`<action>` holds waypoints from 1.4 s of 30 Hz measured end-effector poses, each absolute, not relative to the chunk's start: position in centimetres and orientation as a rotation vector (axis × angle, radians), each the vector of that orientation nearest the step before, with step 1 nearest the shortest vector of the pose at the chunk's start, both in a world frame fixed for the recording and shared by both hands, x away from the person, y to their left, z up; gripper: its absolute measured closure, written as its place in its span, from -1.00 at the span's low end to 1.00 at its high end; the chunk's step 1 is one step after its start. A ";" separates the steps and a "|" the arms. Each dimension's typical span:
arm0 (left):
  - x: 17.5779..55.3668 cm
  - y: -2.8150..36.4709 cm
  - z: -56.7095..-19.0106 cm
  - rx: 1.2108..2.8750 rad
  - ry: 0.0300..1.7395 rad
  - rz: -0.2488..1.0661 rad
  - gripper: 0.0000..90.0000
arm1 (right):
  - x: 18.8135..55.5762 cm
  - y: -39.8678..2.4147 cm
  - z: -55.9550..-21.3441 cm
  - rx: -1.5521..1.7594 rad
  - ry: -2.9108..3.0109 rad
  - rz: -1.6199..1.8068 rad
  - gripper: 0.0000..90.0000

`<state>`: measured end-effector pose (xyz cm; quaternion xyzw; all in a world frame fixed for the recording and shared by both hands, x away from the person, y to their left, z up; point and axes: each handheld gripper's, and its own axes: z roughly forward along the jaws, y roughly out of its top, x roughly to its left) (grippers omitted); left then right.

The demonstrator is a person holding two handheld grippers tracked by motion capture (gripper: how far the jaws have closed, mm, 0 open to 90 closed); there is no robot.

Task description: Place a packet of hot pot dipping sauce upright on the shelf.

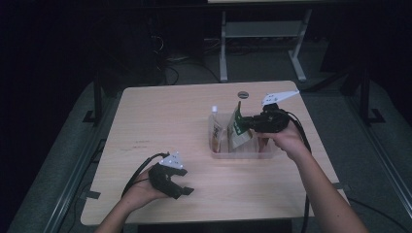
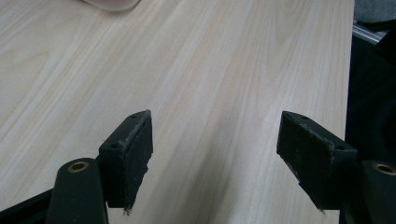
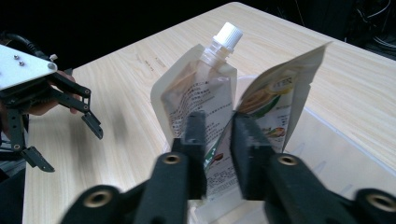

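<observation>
Dark room, pale wood table (image 1: pixel 160 121). Clear plastic bin (image 1: pixel 243 153) sits at about 3 o'clock of table centre — a spouted pouch (image 3: pixel 198 100) and a printed flat sachet (image 3: pixel 275 100) stand upright inside. Right gripper (image 3: pixel 218 135) over the bin, jaws slightly parted around the sachet's edge; grip pressure unclear. Left gripper (image 2: pixel 215 154) at 7 o'clock — wide open, empty, over bare wood.
</observation>
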<state>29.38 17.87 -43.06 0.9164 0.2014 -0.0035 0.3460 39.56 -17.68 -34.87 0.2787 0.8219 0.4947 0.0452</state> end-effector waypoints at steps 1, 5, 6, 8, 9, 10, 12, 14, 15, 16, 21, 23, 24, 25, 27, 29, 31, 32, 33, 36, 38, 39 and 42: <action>29.5 17.9 -43.0 2.382 0.519 -0.014 -0.41 | 39.4 -17.7 -34.8 0.854 2.508 1.509 0.54; 29.6 17.8 -43.1 2.382 0.525 -0.017 -0.41 | 38.8 -18.0 -34.3 0.882 2.468 1.515 0.05; 29.6 17.8 -43.1 2.382 0.521 -0.015 -0.41 | 38.6 -18.1 -34.1 0.894 2.453 1.517 -0.07; 29.6 17.7 -43.0 2.377 0.519 -0.012 -0.41 | 38.1 -18.3 -33.8 0.904 2.443 1.513 -0.20; 29.6 17.7 -43.0 2.377 0.516 -0.011 -0.41 | 37.8 -18.5 -33.7 0.900 2.438 1.513 -0.26; 29.6 17.7 -43.0 2.374 0.515 -0.009 -0.41 | 37.5 -18.6 -33.5 0.901 2.432 1.507 -0.31; 29.6 17.9 -42.9 2.376 0.513 -0.007 -0.41 | 36.9 -18.9 -33.2 0.891 2.425 1.510 -0.37; 29.4 18.0 -42.9 2.366 0.522 -0.007 -0.41 | 36.2 -19.1 -33.1 0.868 2.417 1.497 -0.40; 29.4 18.2 -42.9 2.366 0.520 -0.004 -0.41 | 35.8 -19.2 -33.0 0.866 2.411 1.495 -0.40; 29.4 18.3 -42.9 2.371 0.521 -0.001 -0.41 | 35.4 -19.3 -33.1 0.857 2.402 1.499 -0.41; 29.0 19.1 -42.8 2.354 0.536 0.019 -0.42 | 33.5 -19.5 -33.7 0.826 2.387 1.505 -0.43; 28.9 19.6 -42.6 2.343 0.548 0.030 -0.43 | 32.7 -19.6 -34.0 0.822 2.384 1.495 -0.43; 28.7 19.8 -42.6 2.331 0.561 0.035 -0.43 | 32.3 -19.6 -34.2 0.828 2.377 1.487 -0.43; 28.7 20.0 -42.6 2.327 0.558 0.043 -0.43 | 31.9 -19.5 -34.4 0.833 2.375 1.485 -0.44; 28.5 20.5 -42.6 2.320 0.571 0.056 -0.44 | 31.2 -19.5 -34.7 0.831 2.374 1.474 -0.44; 28.1 20.9 -42.7 2.317 0.585 0.059 -0.44 | 30.4 -19.5 -35.1 0.832 2.370 1.455 -0.45; 27.8 21.3 -42.7 2.318 0.584 0.069 -0.45 | 29.7 -19.6 -35.5 0.825 2.375 1.439 -0.45; 27.6 21.5 -42.8 2.317 0.587 0.071 -0.45 | 29.3 -19.7 -35.7 0.823 2.381 1.428 -0.45; 27.4 21.7 -42.8 2.318 0.589 0.077 -0.45 | 28.9 -19.7 -35.9 0.819 2.383 1.427 -0.45; 26.8 22.5 -43.0 2.334 0.593 0.085 -0.46 | 27.8 -20.0 -36.9 0.813 2.392 1.408 -0.45; 26.4 22.9 -43.2 2.331 0.605 0.097 -0.46 | 27.3 -20.2 -37.4 0.816 2.401 1.405 -0.45; 26.2 23.2 -43.3 2.336 0.607 0.101 -0.47 | 27.0 -20.3 -37.8 0.820 2.404 1.404 -0.45; 25.9 23.7 -43.5 2.343 0.611 0.112 -0.47 | 26.4 -20.6 -38.9 0.815 2.431 1.379 -0.47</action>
